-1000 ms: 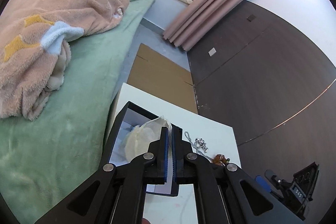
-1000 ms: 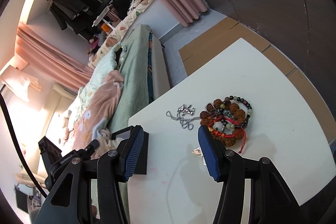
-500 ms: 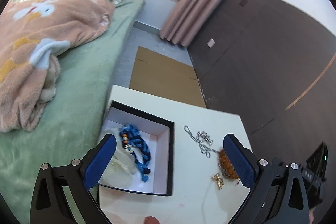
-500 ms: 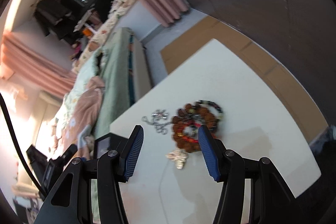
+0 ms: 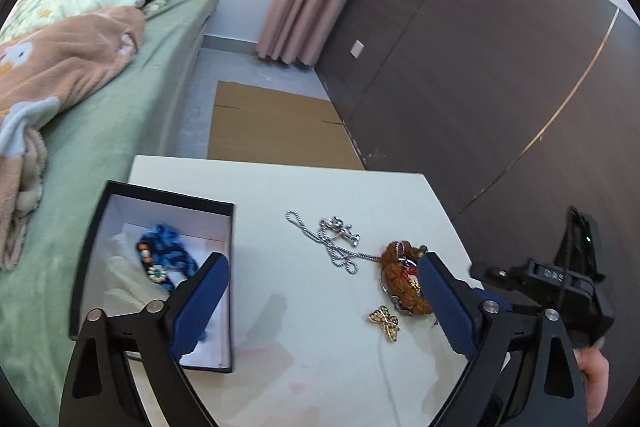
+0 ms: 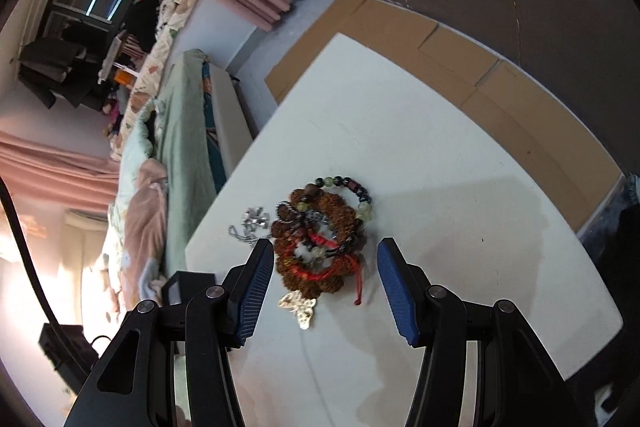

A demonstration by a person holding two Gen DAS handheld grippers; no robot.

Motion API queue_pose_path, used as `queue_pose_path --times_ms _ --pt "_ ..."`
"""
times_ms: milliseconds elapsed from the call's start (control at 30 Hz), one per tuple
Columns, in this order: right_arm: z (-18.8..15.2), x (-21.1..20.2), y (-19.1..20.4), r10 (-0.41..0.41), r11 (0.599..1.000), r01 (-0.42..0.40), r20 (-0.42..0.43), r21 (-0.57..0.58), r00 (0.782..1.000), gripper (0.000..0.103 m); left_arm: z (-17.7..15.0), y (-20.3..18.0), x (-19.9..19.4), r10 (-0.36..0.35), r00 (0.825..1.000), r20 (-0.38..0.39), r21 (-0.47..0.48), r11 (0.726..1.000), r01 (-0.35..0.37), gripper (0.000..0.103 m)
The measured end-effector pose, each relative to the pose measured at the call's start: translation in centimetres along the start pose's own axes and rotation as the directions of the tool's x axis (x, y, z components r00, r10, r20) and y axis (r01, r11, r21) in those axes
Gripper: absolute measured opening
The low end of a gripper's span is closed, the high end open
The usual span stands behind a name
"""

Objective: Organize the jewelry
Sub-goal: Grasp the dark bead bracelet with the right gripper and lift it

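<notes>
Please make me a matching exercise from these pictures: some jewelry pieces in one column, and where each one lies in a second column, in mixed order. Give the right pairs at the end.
Things:
1. blue braided piece
2. silver chain
3. gold butterfly piece
4. pile of bead bracelets

Places:
A. on the white table, nearest the cameras, just in front of the bracelets
B. inside the black box
C. ahead of the right gripper, in line with the gap between its open fingers
D. on the table, between the box and the bracelets

Pairs: 1-B, 2-D, 3-A, 4-C
</notes>
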State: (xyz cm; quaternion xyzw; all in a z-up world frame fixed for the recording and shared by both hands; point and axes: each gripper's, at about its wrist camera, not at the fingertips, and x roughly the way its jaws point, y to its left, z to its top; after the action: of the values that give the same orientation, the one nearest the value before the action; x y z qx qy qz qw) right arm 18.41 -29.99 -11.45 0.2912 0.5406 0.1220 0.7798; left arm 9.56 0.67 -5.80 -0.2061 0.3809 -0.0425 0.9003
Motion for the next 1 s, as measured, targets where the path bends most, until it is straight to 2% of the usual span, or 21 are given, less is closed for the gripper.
queue_pose_path --times_ms 100,200,333,433,500,533,700,1000 --pt "0.4 1.0 -0.7 -0.011 0.999 0.012 -0.017 0.031 1.000 0.055 -0.3 -0.5 1.0 0.001 1.000 -0.024 0.009 1.000 -0.001 0.076" --pt "0.9 2.0 -1.1 -0.010 0.999 0.011 -0.035 0.048 0.999 0.053 -0.8 -0.9 2.5 -0.006 0.997 -0.073 0.033 0.999 0.008 0.072" --pt "1.2 3.1 -1.5 -0.005 0.996 0.010 -0.056 0.083 0.998 0.038 -1.5 -1.9 3.8 -0.006 0.993 -0.115 0.072 0.997 0.014 0.068" --pt "1.5 3.7 -2.0 0.003 0.994 0.004 -0.064 0.109 0.998 0.019 -2.0 -2.7 4.8 -0.007 0.989 -0.146 0.100 0.995 0.021 0.068" --pt "1.5 3.7 -1.9 0.016 0.992 -0.009 -0.055 0.125 0.998 0.015 -2.4 -3.3 5.5 -0.007 0.986 -0.167 0.124 0.992 0.028 0.068" --pt "1.5 3.4 -1.8 0.014 0.992 -0.008 -0.044 0.124 0.999 0.010 -2.7 -3.6 5.7 -0.006 0.984 -0.175 0.139 0.990 0.030 0.068" --pt "1.4 1.8 -1.3 0.059 0.993 -0.059 -0.001 0.103 0.998 0.010 -3.9 -4.9 7.1 0.007 0.973 -0.229 0.211 0.977 0.043 0.068" --pt "0.9 -2.2 -0.3 0.141 0.988 -0.144 0.068 0.051 0.988 0.010 -6.0 -7.0 8.8 0.040 0.963 -0.268 0.313 0.949 0.047 0.068"
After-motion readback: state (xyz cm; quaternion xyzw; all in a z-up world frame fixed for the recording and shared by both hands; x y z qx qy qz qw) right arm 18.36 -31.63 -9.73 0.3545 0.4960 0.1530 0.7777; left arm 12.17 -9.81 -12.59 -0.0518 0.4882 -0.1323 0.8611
